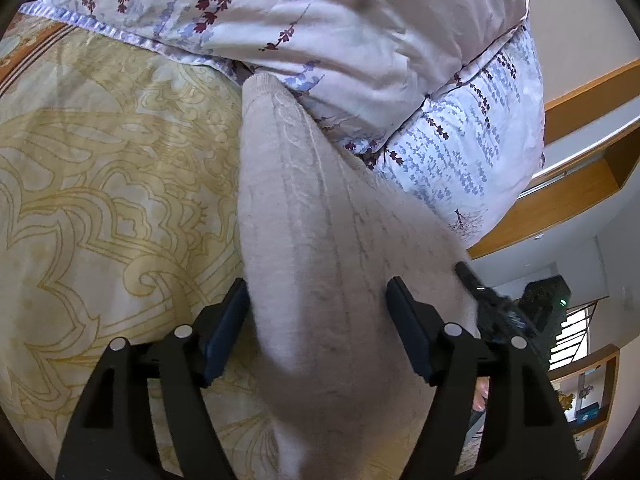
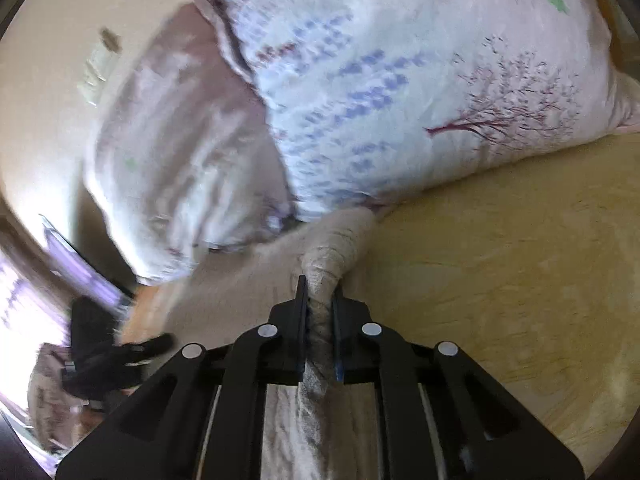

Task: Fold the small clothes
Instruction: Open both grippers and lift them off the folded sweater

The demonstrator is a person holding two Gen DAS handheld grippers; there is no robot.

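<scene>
The beige knit garment lies lengthwise on the bed toward the pillows, running straight ahead between the left gripper's spread jaws, while the right gripper pinches its bunched edge.

A bedroom in a home. A bed is spread with a cream and gold patterned sheet, and a pillow and duvet in pale floral fabric are heaped on it. Beside it are a wooden headboard, a wooden shelf holding small items, and a stair railing beyond.
</scene>
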